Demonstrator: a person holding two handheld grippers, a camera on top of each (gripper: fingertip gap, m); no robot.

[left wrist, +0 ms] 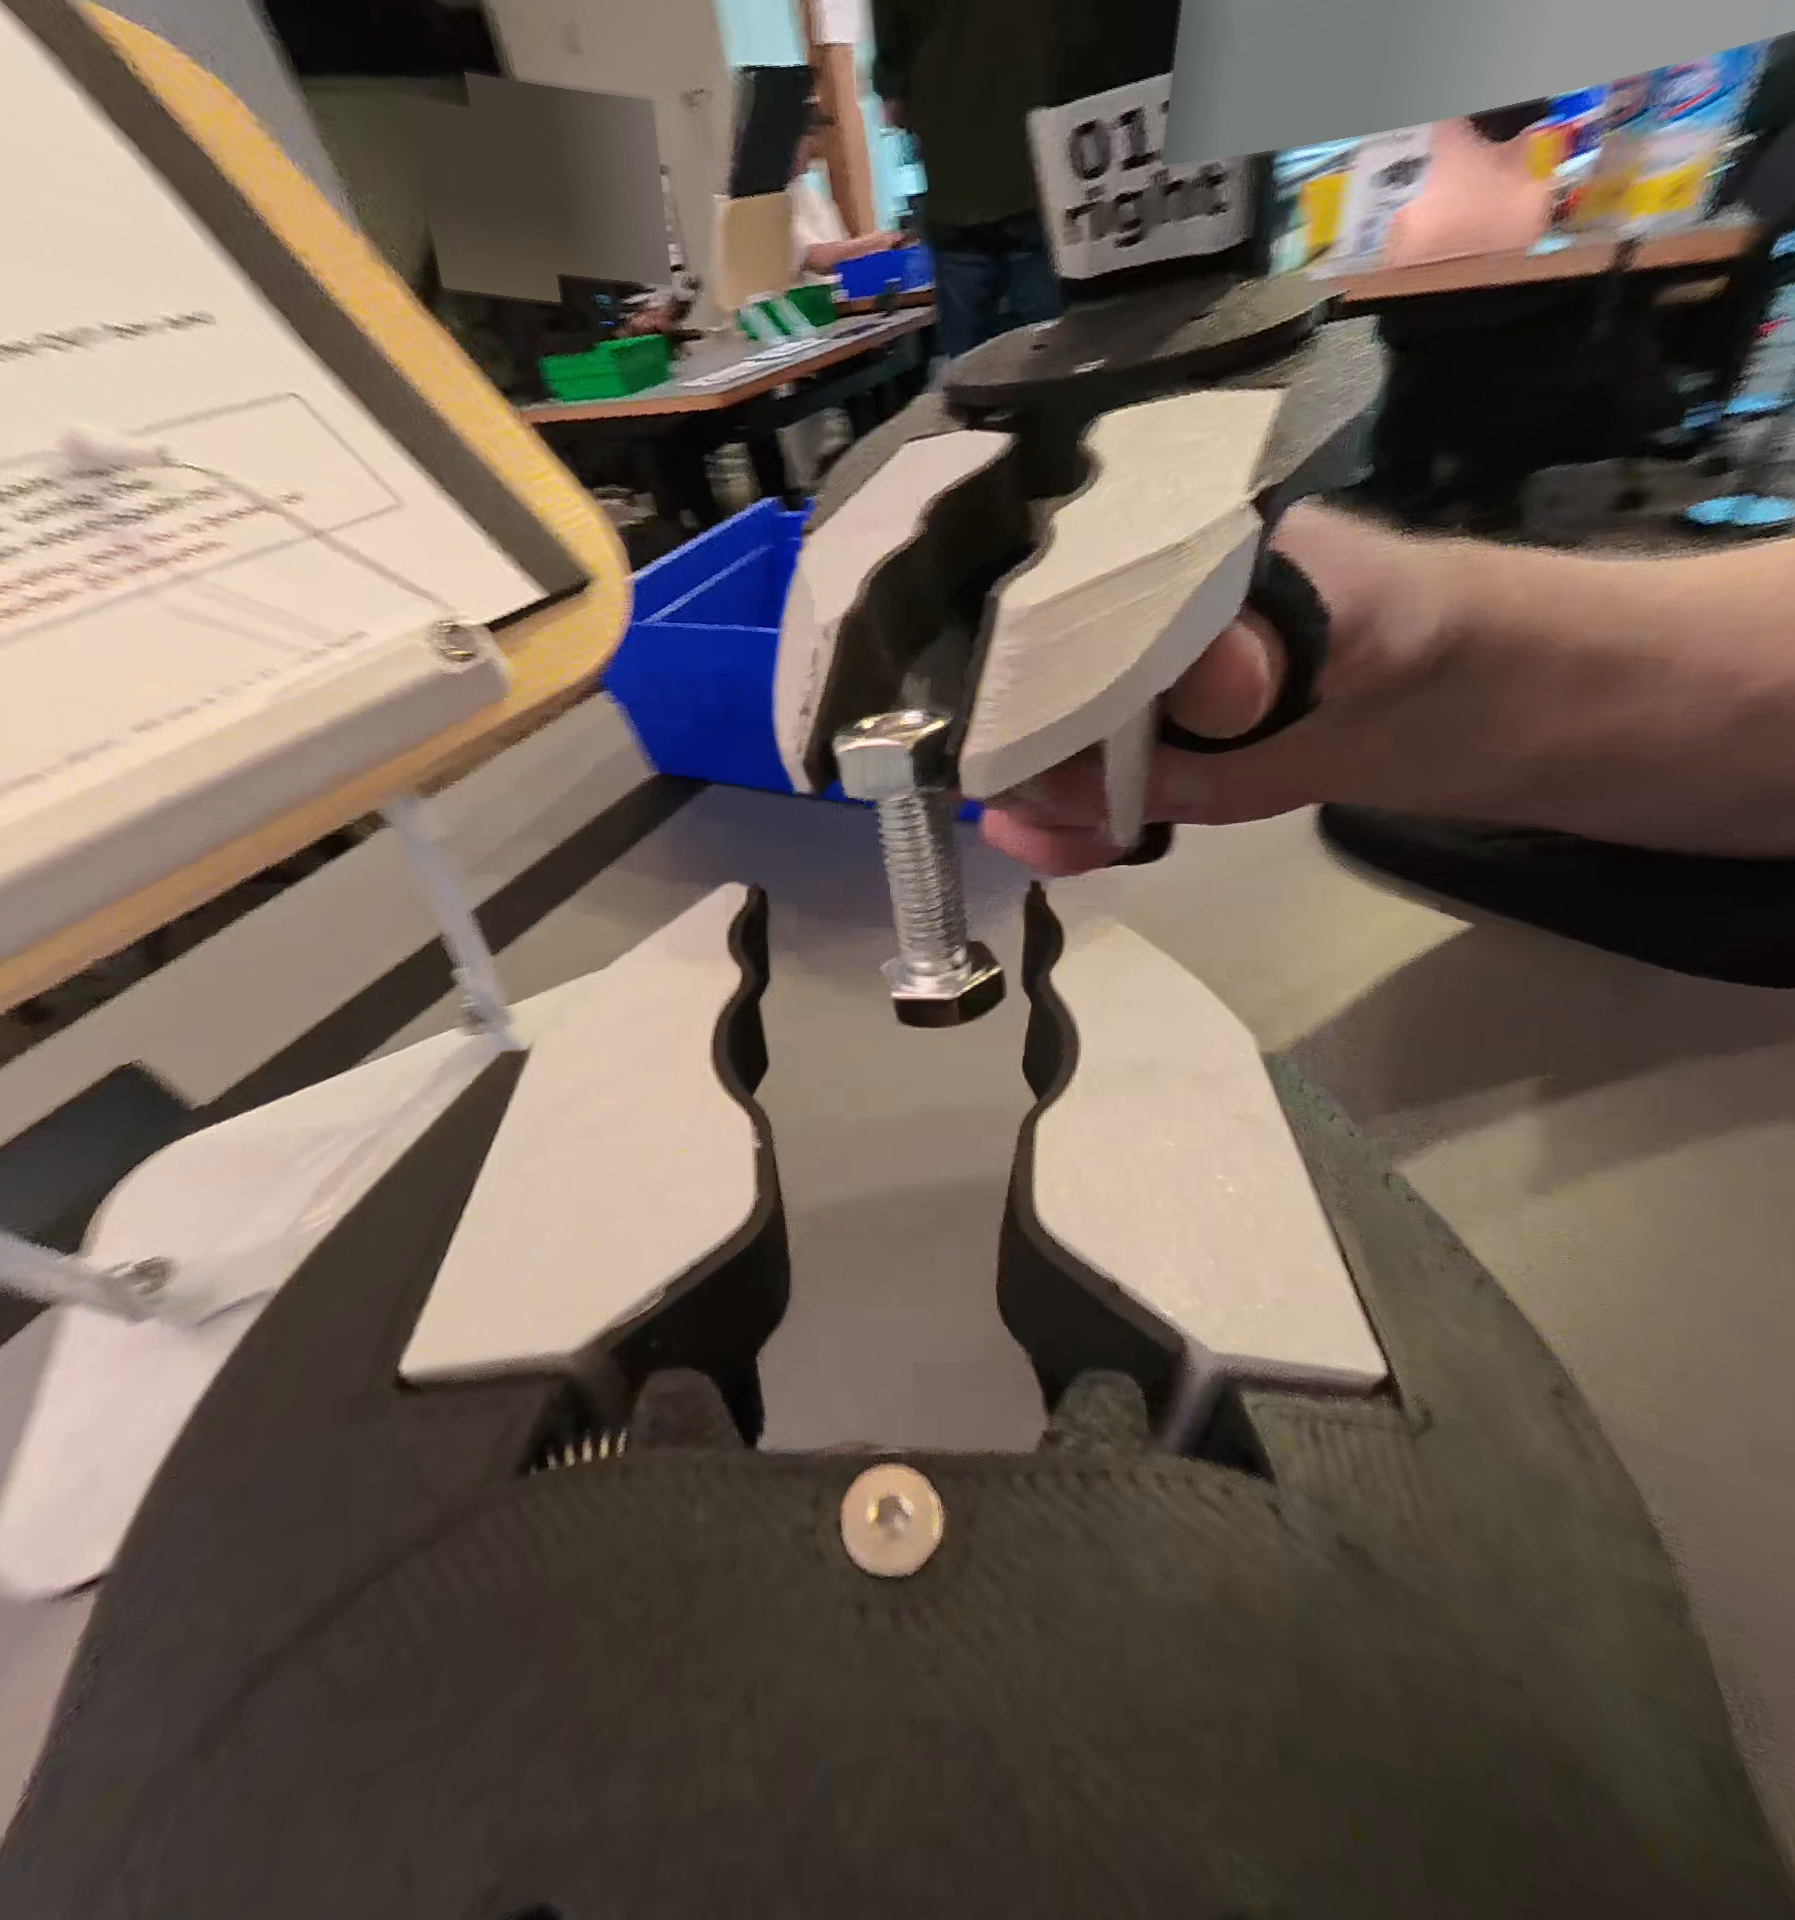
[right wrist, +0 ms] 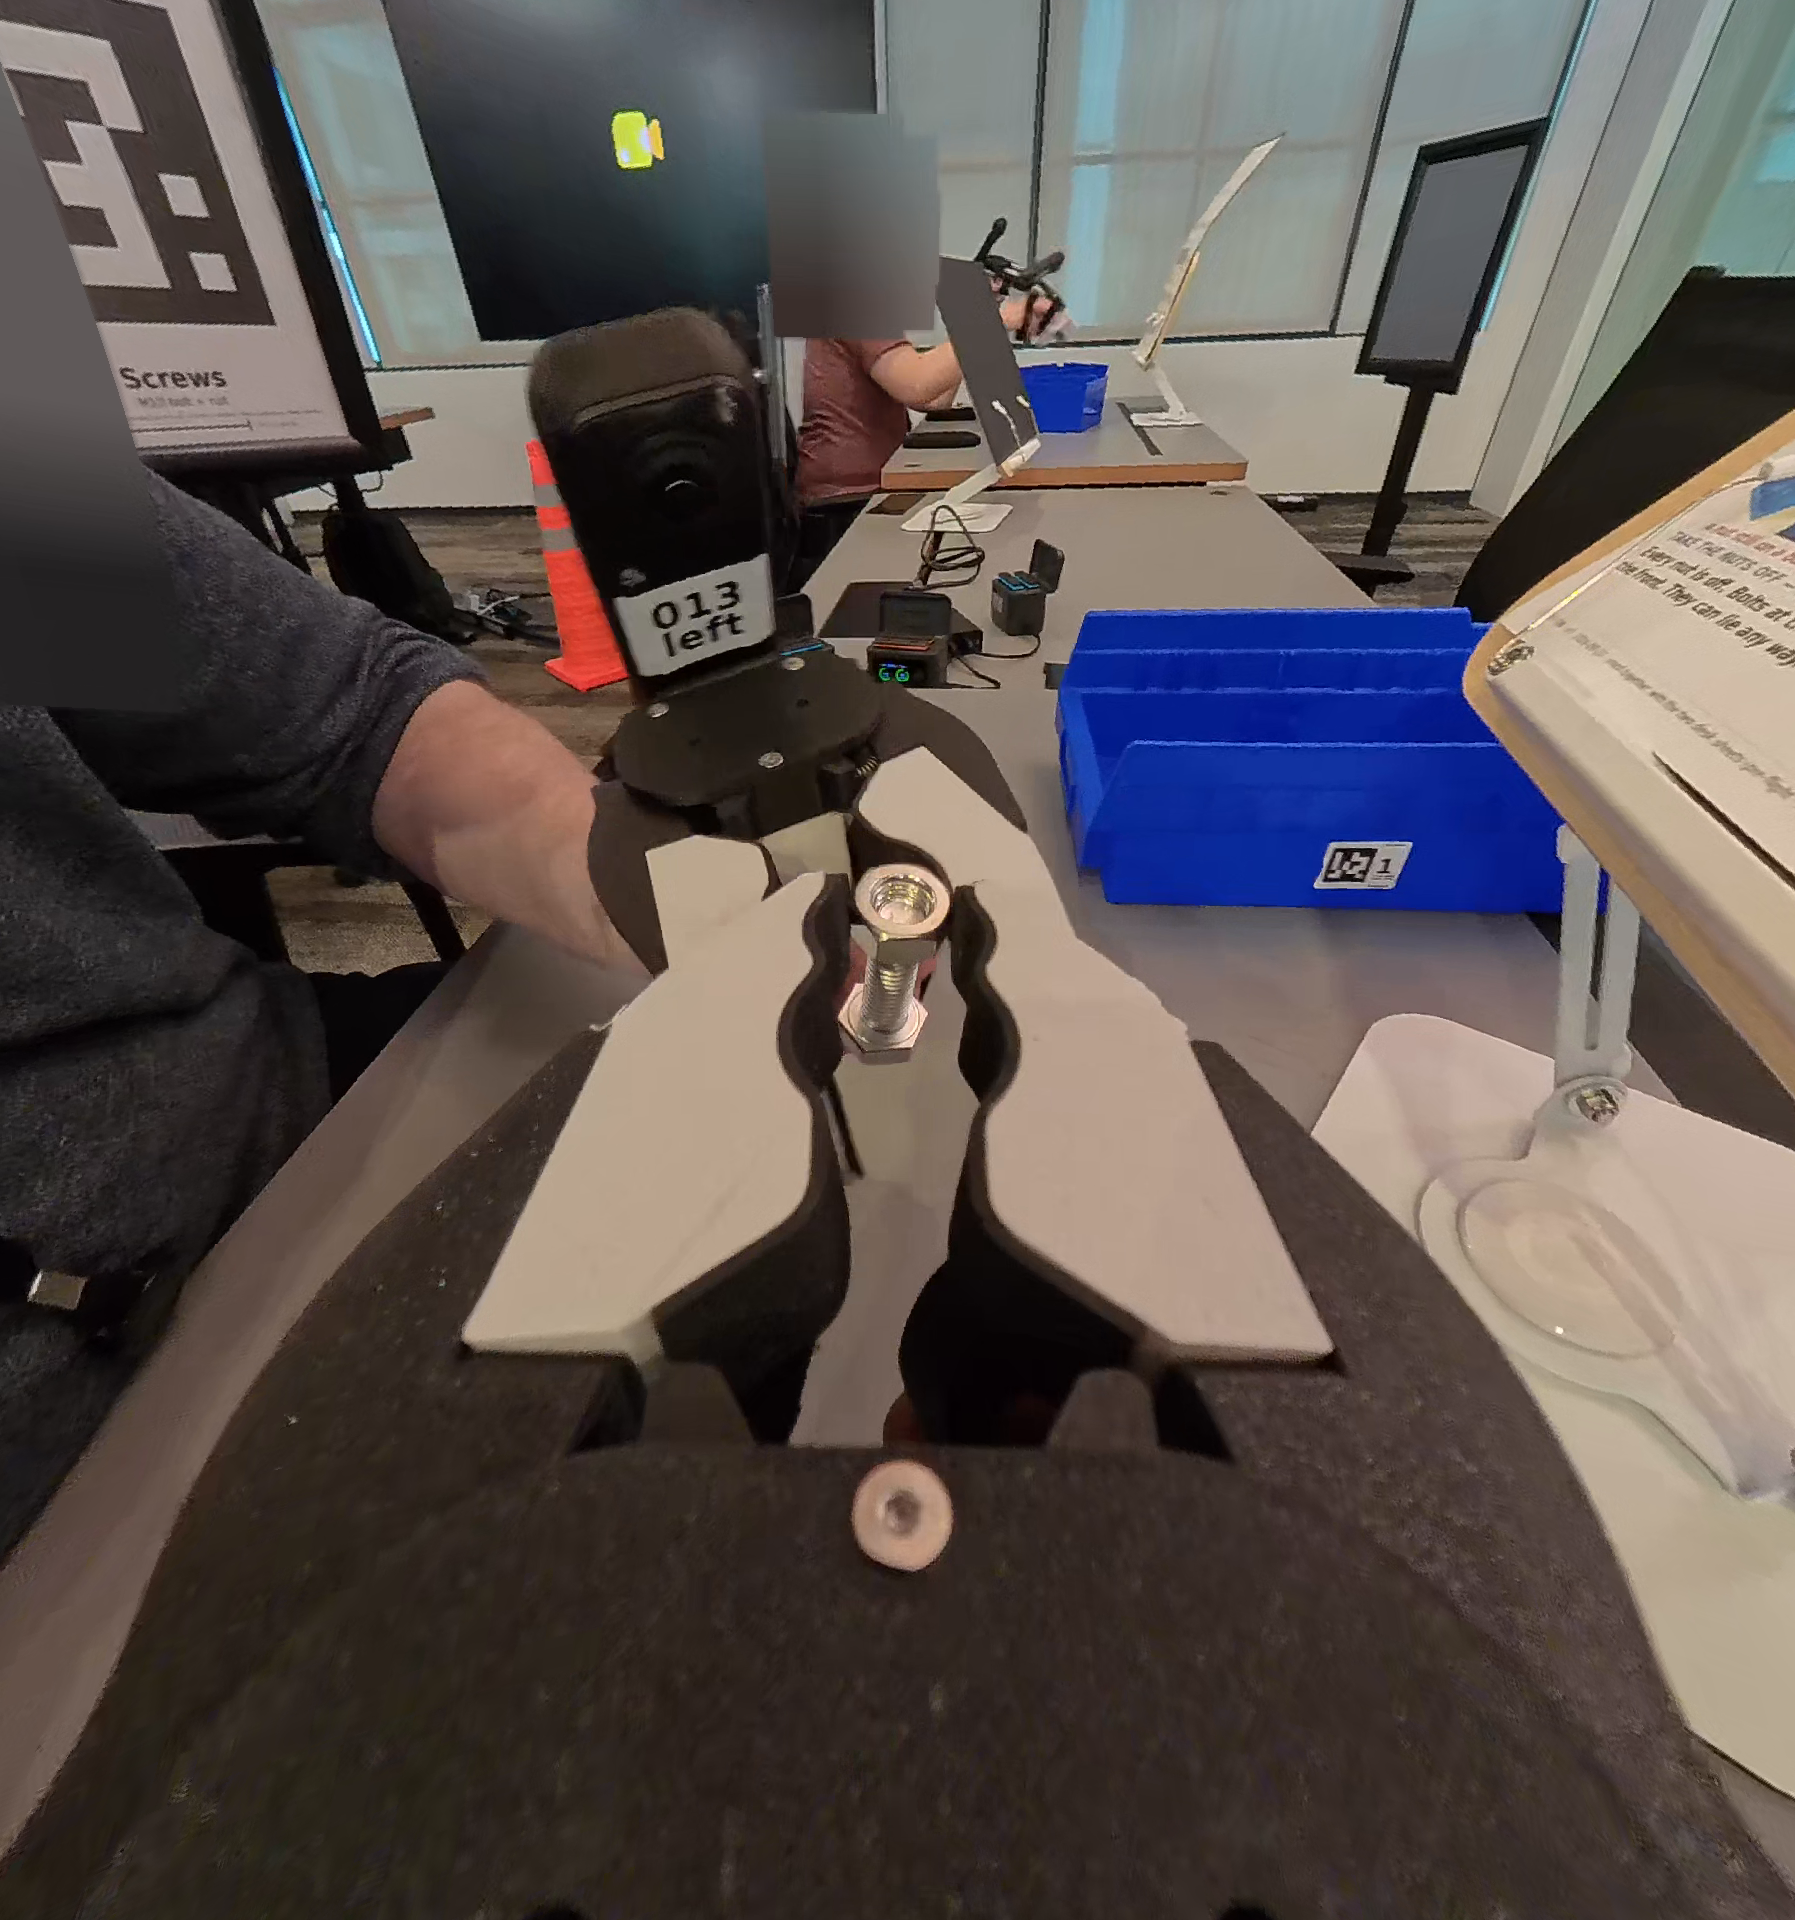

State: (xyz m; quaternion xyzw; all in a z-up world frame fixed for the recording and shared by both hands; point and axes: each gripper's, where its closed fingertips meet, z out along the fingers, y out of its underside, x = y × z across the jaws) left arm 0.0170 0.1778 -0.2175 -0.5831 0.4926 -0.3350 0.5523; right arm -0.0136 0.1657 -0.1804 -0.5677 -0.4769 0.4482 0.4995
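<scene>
Right now I am gripping a silver bolt [left wrist: 908,831] by its hex head with my right gripper [left wrist: 888,764], both pads pressing on the head, the shank hanging down over the grey table [left wrist: 1288,935]. A nut [left wrist: 945,982] is sitting on the shank's lower end, between the fingertips of my left gripper [left wrist: 893,961], whose jaws are standing wide apart and not pressing on it. Behind them a blue bin [right wrist: 1288,790] is resting on the table, beside a tilted document stand [left wrist: 249,520].
</scene>
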